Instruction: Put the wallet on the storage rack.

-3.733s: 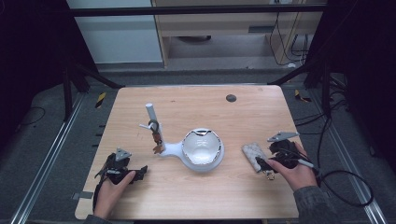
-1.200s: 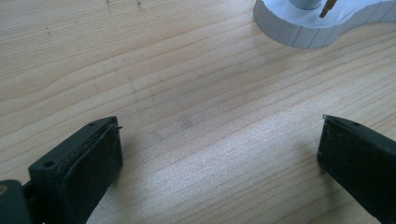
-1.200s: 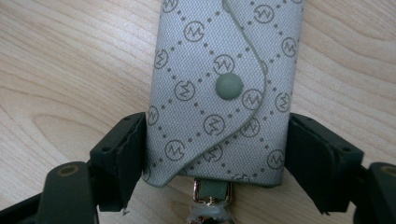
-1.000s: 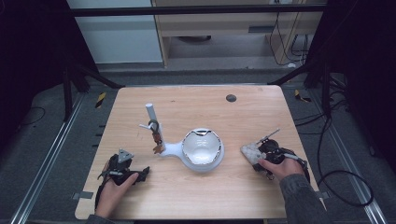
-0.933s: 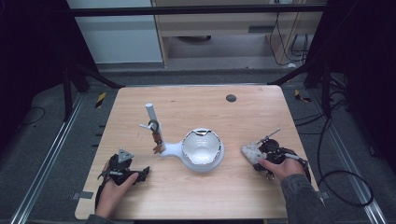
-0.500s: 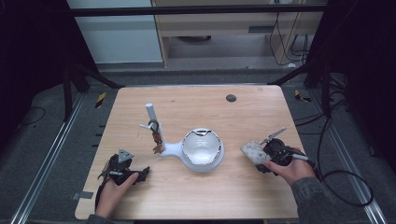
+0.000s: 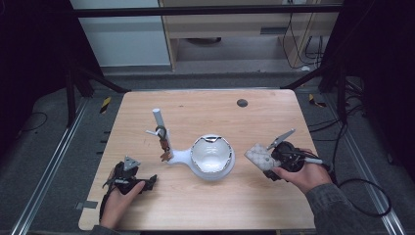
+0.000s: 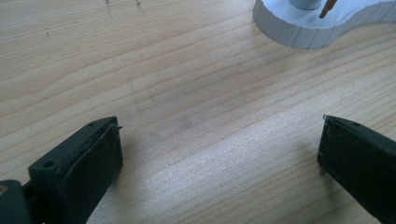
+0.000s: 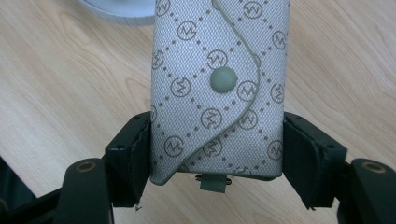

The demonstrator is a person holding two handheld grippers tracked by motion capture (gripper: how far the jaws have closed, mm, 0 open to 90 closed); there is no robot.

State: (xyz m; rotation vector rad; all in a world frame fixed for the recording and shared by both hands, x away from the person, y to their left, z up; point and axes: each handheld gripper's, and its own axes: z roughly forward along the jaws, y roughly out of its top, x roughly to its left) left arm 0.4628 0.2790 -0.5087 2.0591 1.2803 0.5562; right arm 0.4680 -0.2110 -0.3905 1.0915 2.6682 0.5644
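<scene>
Right gripper view: the right gripper (image 9: 217, 149) has its two black fingers (image 9: 133, 156) clamped on the sides of a grey fabric key pouch (image 9: 219, 84), one pad against each long edge. The pouch stands out forward from the fingers, its curved flap and round snap button facing the camera, with a small tab hanging from its near end between the fingers. The wooden bench (image 9: 56, 93) lies below the pouch, and the rim of a white stand (image 9: 121, 11) shows just beyond the fingers to the upper left.

In the high view the same pouch (image 7: 258, 155) sits at the tip of the right gripper (image 7: 271, 159), between it and the white stand's bowl (image 7: 212, 155), close to the bowl but apart from it. The stand's upright post (image 7: 159, 120) rises farther off, beyond the bowl.

The left gripper (image 8: 219, 158) rests low over the bench with its fingers (image 8: 91, 163) spread wide and nothing between them but bare wood. The ribbed base of the stand (image 8: 308, 28) lies ahead of them, well clear.
</scene>
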